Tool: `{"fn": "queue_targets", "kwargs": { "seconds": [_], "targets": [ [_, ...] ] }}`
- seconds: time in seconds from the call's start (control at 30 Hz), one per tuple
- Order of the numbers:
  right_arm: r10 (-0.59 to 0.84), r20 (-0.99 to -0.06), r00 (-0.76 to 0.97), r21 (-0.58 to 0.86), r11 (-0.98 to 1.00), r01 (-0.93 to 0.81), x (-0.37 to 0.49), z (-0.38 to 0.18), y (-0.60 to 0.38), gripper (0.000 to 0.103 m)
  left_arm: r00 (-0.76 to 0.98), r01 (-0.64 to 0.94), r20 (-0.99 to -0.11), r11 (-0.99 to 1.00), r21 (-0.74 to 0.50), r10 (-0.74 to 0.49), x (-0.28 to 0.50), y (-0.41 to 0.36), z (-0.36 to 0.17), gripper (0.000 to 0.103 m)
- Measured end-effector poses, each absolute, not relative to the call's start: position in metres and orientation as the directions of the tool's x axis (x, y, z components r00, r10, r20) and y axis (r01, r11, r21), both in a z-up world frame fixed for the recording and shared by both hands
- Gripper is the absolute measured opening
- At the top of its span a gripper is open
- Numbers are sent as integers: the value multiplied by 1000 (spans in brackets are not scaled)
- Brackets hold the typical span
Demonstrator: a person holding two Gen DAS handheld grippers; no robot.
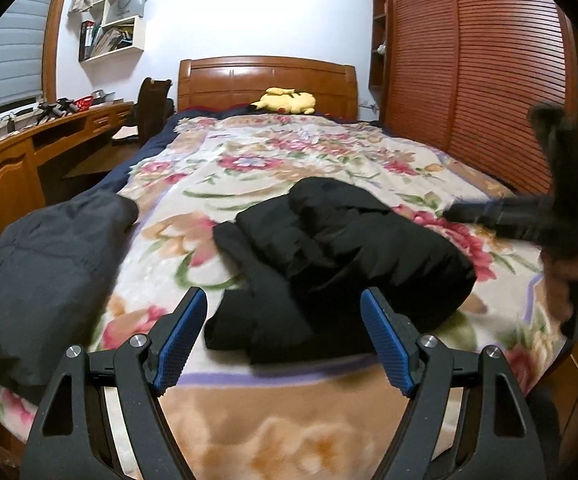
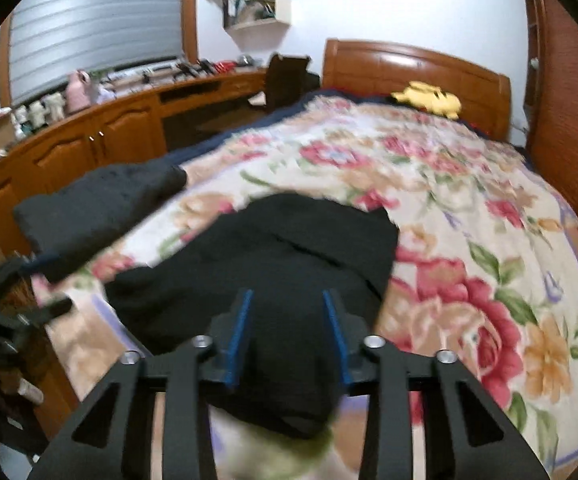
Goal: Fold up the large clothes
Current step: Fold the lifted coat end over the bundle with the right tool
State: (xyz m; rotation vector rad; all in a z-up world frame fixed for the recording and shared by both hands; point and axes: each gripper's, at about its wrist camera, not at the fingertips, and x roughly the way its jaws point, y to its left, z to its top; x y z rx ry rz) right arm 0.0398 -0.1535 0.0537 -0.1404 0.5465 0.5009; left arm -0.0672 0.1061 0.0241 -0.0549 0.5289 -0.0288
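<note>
A bulky black padded coat (image 1: pixel 329 256) lies in a rough folded heap on the flowered blanket (image 1: pixel 249 160) that covers the wooden bed (image 1: pixel 267 80), near the foot end and a little toward the side with the slatted wardrobe doors (image 1: pixel 477 60). A second garment, dark grey and quilted (image 1: pixel 41 264), lies apart from it at the bed's edge nearest the long wooden table (image 1: pixel 49 128).

The left claw (image 1: pixel 281 340) hangs just short of the black coat with its blue pads spread wide and nothing between them. The right claw (image 2: pixel 287 332) is over the near end of the same coat; its blue pads stand partly apart, with black cloth bulging up in the gap, but the picture is smeared and I cannot tell whether the pads actually press on it (they look more beside it than biting in).

Up by the headboard a yellow plush toy (image 1: pixel 285 101) rests on the bedding. On the wall, white open box shelves (image 1: pixel 117 20) hold upright binders and papers, and the top box holds what looks like pens, too small to be sure. The table is cluttered with small items I cannot make out.
</note>
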Motion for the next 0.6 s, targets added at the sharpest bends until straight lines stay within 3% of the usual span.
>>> {"fn": "queue_targets", "kwargs": {
  "seconds": [0.3, 0.6],
  "targets": [
    [480, -593, 647, 89, 837, -540, 64, -6, -132, 25, 834, 50, -542, 992, -113, -104, -33, 87, 23, 80],
    [474, -577, 665, 65, 838, -541, 72, -5, -125, 22, 788, 48, -607, 993, -106, -103, -15, 73, -4, 80]
  ]
}}
